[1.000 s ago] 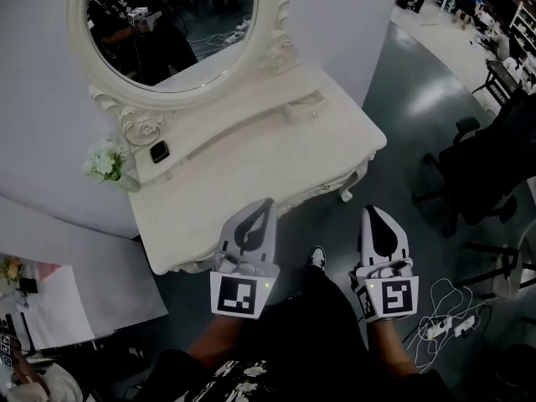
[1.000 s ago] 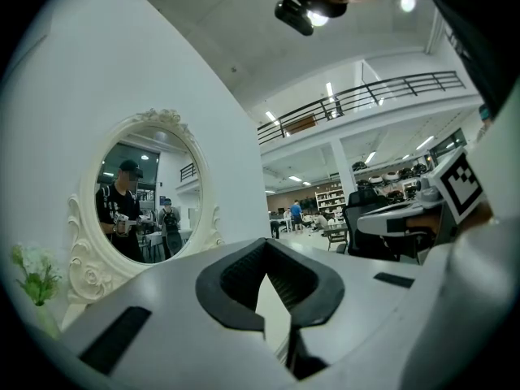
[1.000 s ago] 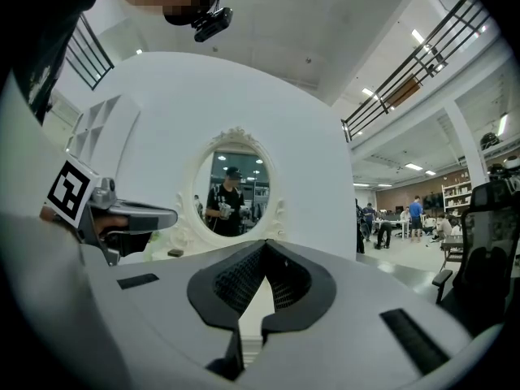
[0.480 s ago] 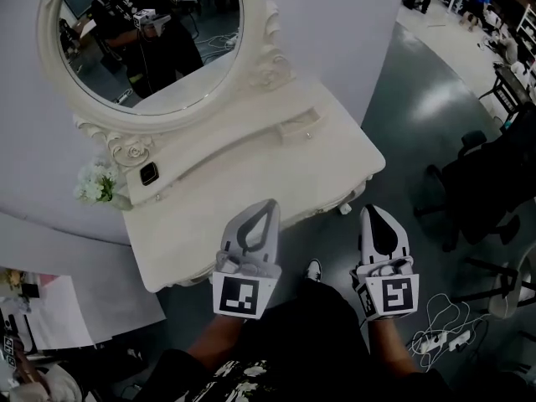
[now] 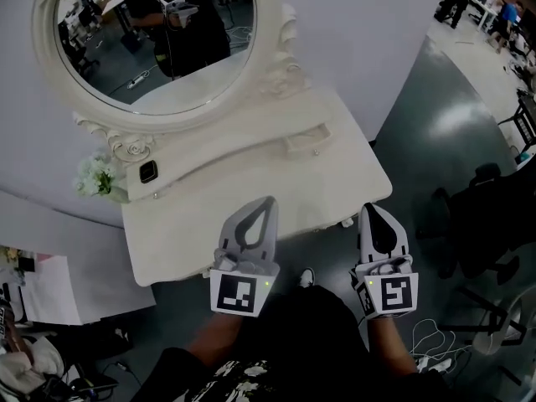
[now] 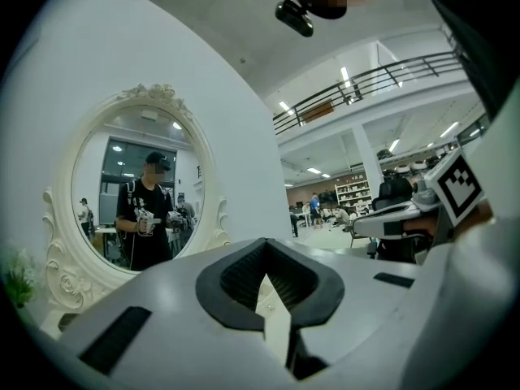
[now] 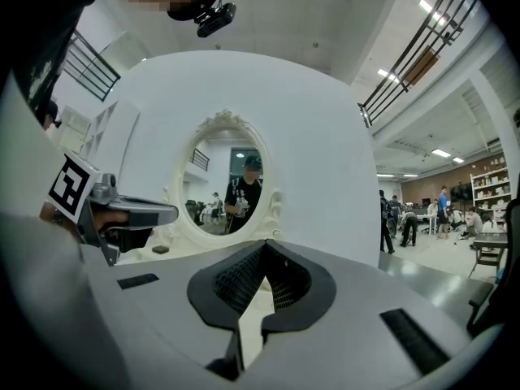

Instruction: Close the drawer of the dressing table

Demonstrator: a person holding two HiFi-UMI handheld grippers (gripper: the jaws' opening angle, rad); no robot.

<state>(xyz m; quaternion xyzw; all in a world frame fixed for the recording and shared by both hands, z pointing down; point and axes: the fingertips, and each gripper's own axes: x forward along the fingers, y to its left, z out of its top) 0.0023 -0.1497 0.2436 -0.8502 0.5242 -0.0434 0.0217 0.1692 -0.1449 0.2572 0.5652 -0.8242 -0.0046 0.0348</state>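
With the left tool [image 5: 266, 204] and right tool [image 5: 371, 209] both shut and empty near the tabletop [image 5: 193, 224] edge, the drawer [image 5: 303, 143] jutting from the back shelf [image 5: 226, 153] should be pushed squarely on its front, by the nearer right tool, until flush.

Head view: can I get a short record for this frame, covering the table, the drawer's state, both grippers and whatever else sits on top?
Furniture: white dressing table with oval mirror
Drawer: small drawer in the raised shelf, right of centre; looks slightly pulled out
Left gripper: shut, empty, at the table's front edge, apart from the drawer
Right gripper: shut, empty, over the floor by the table's right front corner
On top: flowers at far left; small dark object beside them
Task status: drawer not yet touched
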